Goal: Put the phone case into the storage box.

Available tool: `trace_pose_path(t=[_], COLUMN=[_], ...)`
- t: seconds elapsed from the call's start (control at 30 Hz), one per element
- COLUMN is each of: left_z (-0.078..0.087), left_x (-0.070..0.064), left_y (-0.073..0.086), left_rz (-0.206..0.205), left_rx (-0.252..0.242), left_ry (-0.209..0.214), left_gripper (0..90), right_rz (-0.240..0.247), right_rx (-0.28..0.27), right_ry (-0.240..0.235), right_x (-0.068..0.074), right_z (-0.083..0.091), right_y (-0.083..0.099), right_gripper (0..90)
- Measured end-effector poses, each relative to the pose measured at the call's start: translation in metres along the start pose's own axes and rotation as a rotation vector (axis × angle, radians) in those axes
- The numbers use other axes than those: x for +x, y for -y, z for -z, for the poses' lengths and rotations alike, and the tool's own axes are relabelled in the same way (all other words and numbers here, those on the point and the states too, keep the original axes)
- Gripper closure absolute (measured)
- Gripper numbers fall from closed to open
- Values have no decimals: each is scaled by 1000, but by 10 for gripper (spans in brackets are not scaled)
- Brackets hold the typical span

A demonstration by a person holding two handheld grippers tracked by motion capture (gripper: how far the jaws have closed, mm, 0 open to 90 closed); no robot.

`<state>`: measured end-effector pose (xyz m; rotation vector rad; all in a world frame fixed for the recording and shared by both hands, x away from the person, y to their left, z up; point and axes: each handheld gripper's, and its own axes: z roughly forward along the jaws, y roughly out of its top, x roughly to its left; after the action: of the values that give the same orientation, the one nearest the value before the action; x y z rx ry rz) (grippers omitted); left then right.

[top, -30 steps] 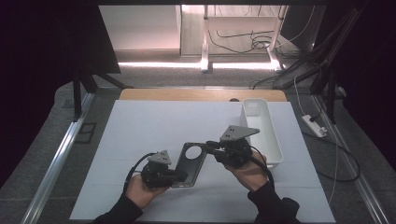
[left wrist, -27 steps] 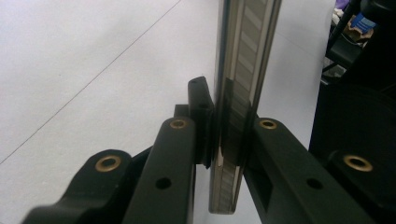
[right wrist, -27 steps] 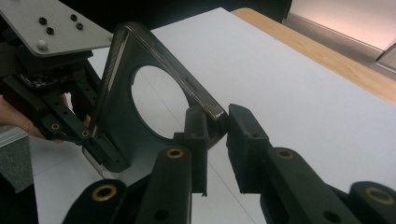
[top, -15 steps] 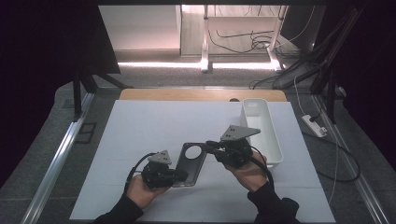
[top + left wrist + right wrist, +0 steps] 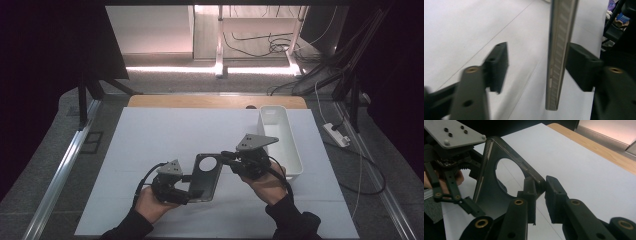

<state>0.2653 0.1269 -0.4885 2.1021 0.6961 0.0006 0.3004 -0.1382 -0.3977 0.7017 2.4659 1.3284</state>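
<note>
Near the person's edge of the white table [image 5: 165, 135], a dark phone case [image 5: 206, 176] with a round camera hole is held up between both tools. The right gripper [image 5: 539, 188] has its jaws narrowed onto the case's upper corner, one pad on each face, apparently pinching the rim. The left gripper [image 5: 536, 65] stands wide: in the left gripper view the case shows edge-on, resting against one pad while the other pad is well apart from it, so this side grips nothing.

The step in hand looks like a handover or re-grip. To do it well, the left jaws should close squarely across the thin wall, not on the side buttons, before the right lets go; a corner pinch alone could let the case swing or slip.

Open room is generous: the table lies bare to the left and ahead. The white bin [image 5: 281, 137] stands just beside the right hand [image 5: 267, 182], so any swing to that side should be kept short
</note>
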Motion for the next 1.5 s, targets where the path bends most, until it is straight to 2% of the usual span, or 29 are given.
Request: trace_pose_path(t=[0.2,0.3,0.33,0.37,0.43,0.5,0.57,0.8,0.97,1.23,1.3,1.37,1.4,1.43,1.5], left_z=[9,16,18,18,23,24,29,39,55,70,74,78,78,82,85], left_x=[-5,-5,-6,-6,-5,-5,-4,-5,-10,-14,-15,-16,-16,-17,-17], left_y=[4,8,10,10,15,17,22,35,49,74,80,85,85,89,91], left_rz=[-39,-42,-42,-42,-34,-28,-28,-20,10,44,63,78,78,96,103], left_rx=[-7,-17,-18,-18,-18,-19,-21,-43,-80,-62,-58,-55,-55,-66,-73], left_ry=[-46,-71,-92,-92,-135,-146,-176,-216,-249,-313,-326,-359,-359,-381,-383], left_gripper=[155,108,93,72,48,27,18,3,0,0,0,0,0,0,0], right_rz=[-5,-8,-8,-8,-11,-13,-23,-37,-39,-29,-27,-27,-28,-31,-33], right_rx=[0,-2,-2,-2,-2,0,-3,-10,-11,-16,-15,-17,-18,-19,-18], right_ry=[8,7,10,10,14,17,15,27,33,39,46,52,55,57,57], right_x=[-2,-4,-5,-5,-8,-9,-12,-18,-21,-24,-26,-29,-31,-32,-34], right_z=[4,5,6,6,7,8,9,13,15,17,18,20,21,21,22], right_y=[-1,-2,-2,-2,-2,-2,-2,-1,-2,-6,-7,-8,-9,-10,-10], right_gripper=[783,783,783,783,783,783,783,783,783,783,783,783,784,784,784])
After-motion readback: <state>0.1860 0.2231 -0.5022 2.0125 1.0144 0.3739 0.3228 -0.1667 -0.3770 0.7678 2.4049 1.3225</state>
